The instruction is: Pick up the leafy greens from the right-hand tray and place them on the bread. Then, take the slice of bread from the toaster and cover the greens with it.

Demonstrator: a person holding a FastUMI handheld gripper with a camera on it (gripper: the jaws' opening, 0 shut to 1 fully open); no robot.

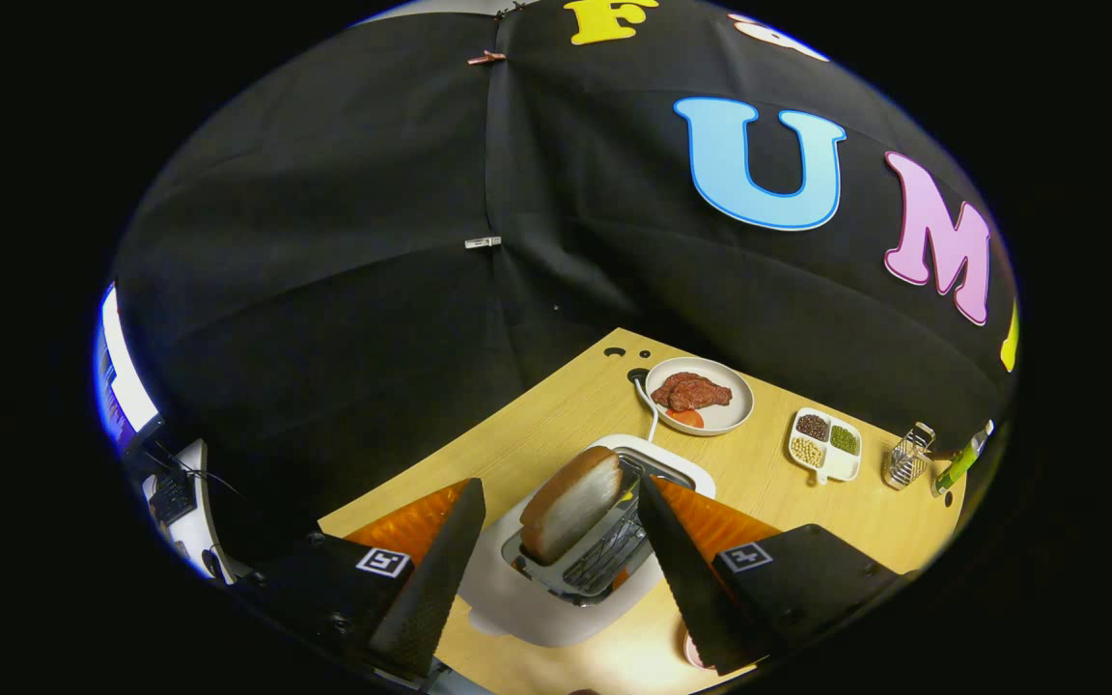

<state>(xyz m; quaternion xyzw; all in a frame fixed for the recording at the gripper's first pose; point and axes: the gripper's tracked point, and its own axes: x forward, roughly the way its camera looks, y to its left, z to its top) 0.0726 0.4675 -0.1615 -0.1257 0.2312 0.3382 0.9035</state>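
Observation:
A white toaster (pixel 517 603) stands on the wooden table, right under my fingers. A slice of bread (pixel 570 502) with a brown crust sticks up out of its left slot, tilted. My gripper (pixel 561 494) hangs above the toaster, open wide, with the slice between the two fingers and neither finger touching it. The toaster's right slot shows its bare metal rack (pixel 614 550).
Beyond the toaster a white plate (pixel 730 417) holds a piece of red meat (pixel 691 391) and a tomato slice (pixel 686 418). Further right sit a white divided dish of beans (pixel 824 444), a small metal rack (pixel 906 456) and a green-handled tool (pixel 961 463). The toaster's white cord (pixel 651 410) runs back toward a table hole.

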